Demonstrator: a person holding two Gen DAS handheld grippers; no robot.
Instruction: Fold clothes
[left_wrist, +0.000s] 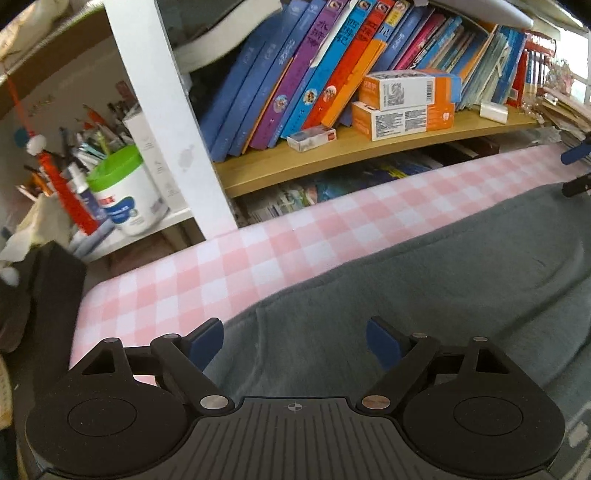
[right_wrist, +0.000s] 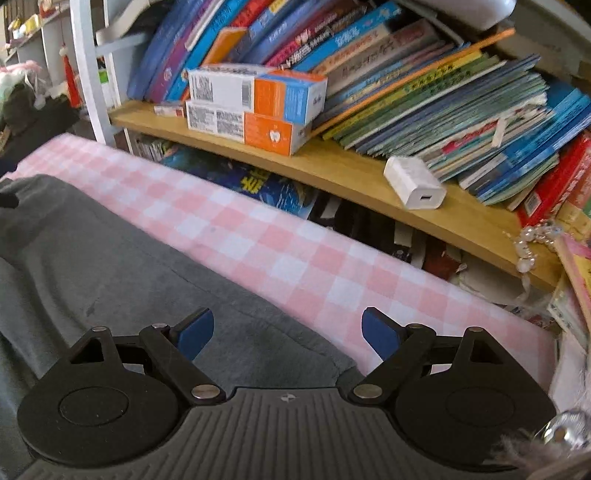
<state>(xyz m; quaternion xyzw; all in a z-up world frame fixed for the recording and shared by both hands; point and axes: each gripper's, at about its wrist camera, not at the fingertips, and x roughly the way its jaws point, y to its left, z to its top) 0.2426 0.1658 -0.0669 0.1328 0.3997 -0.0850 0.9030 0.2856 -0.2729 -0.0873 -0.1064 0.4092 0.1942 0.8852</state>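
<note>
A grey garment (left_wrist: 424, 280) lies spread on the pink-and-white checked tabletop (left_wrist: 258, 254). My left gripper (left_wrist: 294, 345) is open and empty, just above the garment's far left corner. In the right wrist view the same grey garment (right_wrist: 110, 258) covers the left part of the checked cloth (right_wrist: 314, 266). My right gripper (right_wrist: 287, 334) is open and empty over the garment's far right corner, its right finger above bare cloth. The right gripper's fingertips (left_wrist: 574, 153) show at the right edge of the left wrist view.
A wooden shelf (left_wrist: 332, 151) behind the table holds leaning books (left_wrist: 314, 74), orange-and-white boxes (left_wrist: 406, 103) and a white charger (right_wrist: 415, 182). A white upright post (left_wrist: 162, 110) and a green-lidded tub (left_wrist: 122, 188) stand at the left. Stacked books (right_wrist: 480, 110) crowd the right.
</note>
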